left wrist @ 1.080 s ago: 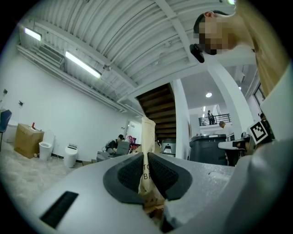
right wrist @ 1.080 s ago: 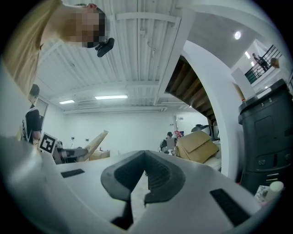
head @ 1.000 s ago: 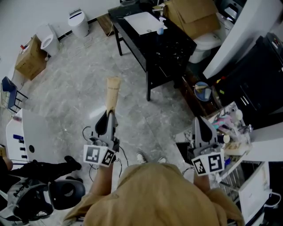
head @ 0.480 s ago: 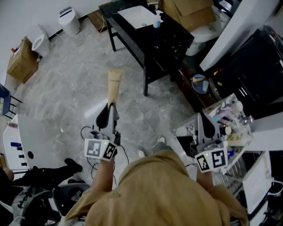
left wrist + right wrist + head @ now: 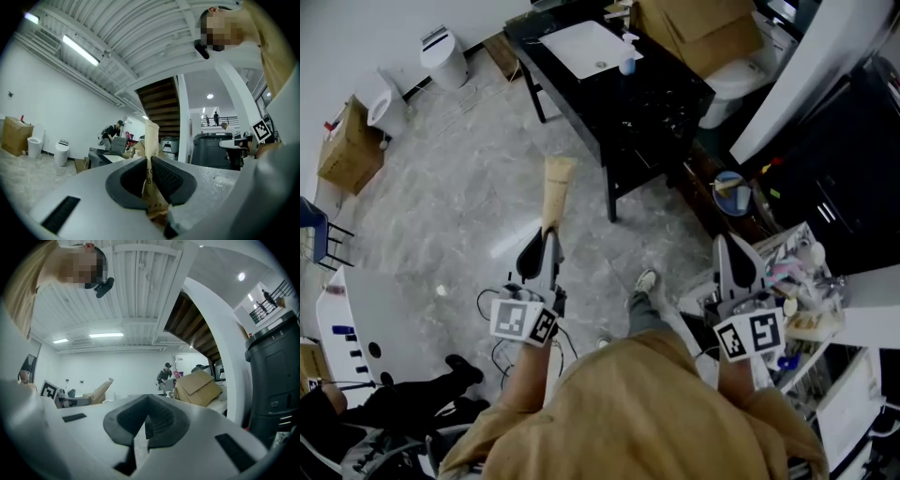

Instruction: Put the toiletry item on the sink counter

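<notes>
Left tongs [image 5: 548, 236], pinching the beige tube [image 5: 555, 192], have edged nearer the black sink surface [image 5: 667, 98] at upper centre; right tongs [image 5: 729, 246] stay pressed together.

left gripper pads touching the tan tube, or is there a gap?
Touching. In the left gripper view, the left gripper clamps the tan tube, pads pressing both its sides.

The toiletry tube's [image 5: 151, 138] print was mostly covered by the left tool's [image 5: 149, 165] pads. At the head view's right, the rack's [image 5: 795, 246] small items were too jumbled to identify. The lower-left person [image 5: 394, 412] was cut off by the frame's edge.
</notes>
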{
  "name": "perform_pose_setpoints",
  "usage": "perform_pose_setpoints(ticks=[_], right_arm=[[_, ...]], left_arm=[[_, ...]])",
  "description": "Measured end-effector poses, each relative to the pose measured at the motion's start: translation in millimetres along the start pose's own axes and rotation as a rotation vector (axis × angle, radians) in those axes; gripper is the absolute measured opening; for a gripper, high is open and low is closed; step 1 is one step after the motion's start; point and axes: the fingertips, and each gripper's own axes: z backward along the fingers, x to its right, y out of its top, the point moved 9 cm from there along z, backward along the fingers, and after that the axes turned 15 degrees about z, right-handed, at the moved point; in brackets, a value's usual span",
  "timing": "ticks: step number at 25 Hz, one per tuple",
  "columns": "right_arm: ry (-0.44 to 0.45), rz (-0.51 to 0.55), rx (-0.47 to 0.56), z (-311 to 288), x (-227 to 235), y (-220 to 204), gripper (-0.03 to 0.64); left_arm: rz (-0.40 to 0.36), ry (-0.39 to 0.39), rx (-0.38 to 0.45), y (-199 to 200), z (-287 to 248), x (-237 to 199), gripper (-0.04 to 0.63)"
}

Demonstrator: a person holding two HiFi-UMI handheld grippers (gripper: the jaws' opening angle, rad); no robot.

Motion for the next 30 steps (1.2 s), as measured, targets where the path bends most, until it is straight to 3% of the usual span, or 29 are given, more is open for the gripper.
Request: perform_pose_setpoints(ticks=[6, 15, 25, 30], right_arm=[[-0.029, -0.024, 0.019, -82, 80, -18, 0.003], [-0.046, -0.046, -0.005, -150, 183, -50, 0.003], [-0.044, -0.059, -0.072, -205, 203, -67, 0.003], [-0.088, -0.065, -0.098, -241, 205, -69, 0.003]], left_arm=[[-0.006, -0.033, -0.025, -1, -125, -3, 0.031], [-0.025, -0.062, -0.082, -15, -281, 12, 0.031], [-0.026, -0.106, -0.149, -20, -370, -15, 0.031], [-0.018, -0.149, -0.18, -23, -405, -40, 0.031]])
